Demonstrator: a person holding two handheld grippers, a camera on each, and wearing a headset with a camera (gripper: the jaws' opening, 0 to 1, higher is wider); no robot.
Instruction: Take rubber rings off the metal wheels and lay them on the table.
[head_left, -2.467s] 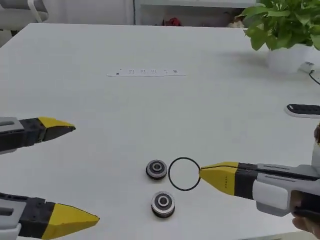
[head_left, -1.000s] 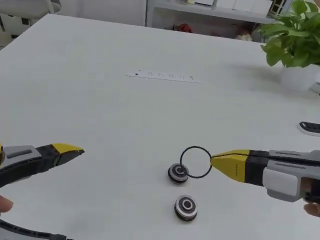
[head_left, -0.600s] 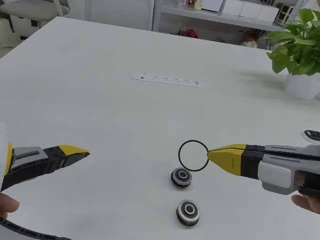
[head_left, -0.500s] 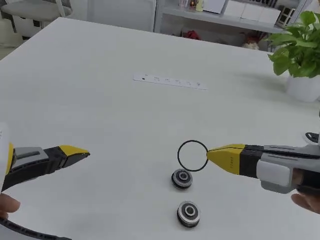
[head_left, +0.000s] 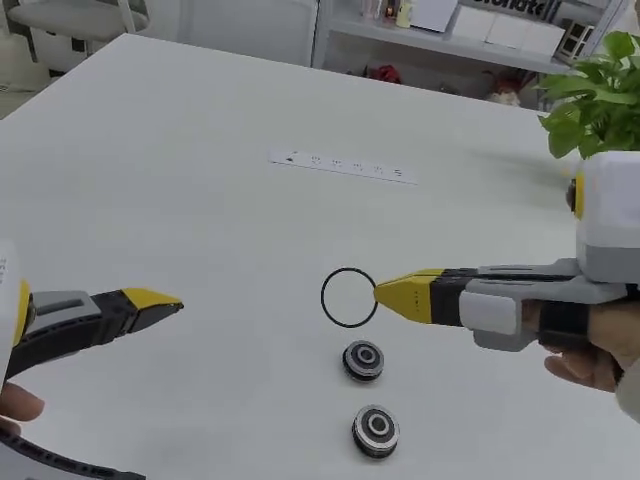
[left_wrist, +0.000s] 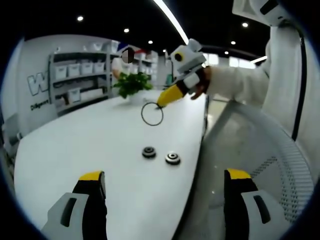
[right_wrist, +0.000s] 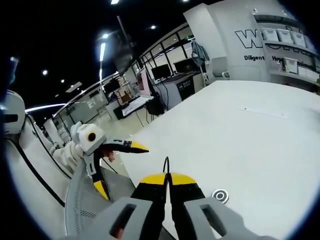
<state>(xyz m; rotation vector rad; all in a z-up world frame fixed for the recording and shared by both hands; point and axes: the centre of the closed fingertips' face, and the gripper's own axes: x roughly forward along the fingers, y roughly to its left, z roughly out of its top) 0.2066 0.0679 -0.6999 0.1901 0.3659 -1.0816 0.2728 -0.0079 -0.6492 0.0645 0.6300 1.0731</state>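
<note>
Right gripper (head_left: 378, 292): the jaws are closed on the rubber ring (head_left: 323, 298), which is pinched at its edge so the loop stands clear of the tips.
Ring's place: it is held above the table (head_left: 200, 150), just beyond the 2 metal wheels (head_left: 363, 360), and is not yet laid down.
Left gripper (left_wrist: 165, 175): the jaws are spread wide with nothing gripped. It is held well apart, judged to leave room for the drop.

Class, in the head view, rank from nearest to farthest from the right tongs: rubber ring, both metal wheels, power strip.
1. Rubber ring, gripped in the right tongs.
2. Upper wheel, just below them.
3. Lower wheel, toward the near edge.
4. Power strip, far across.
</note>
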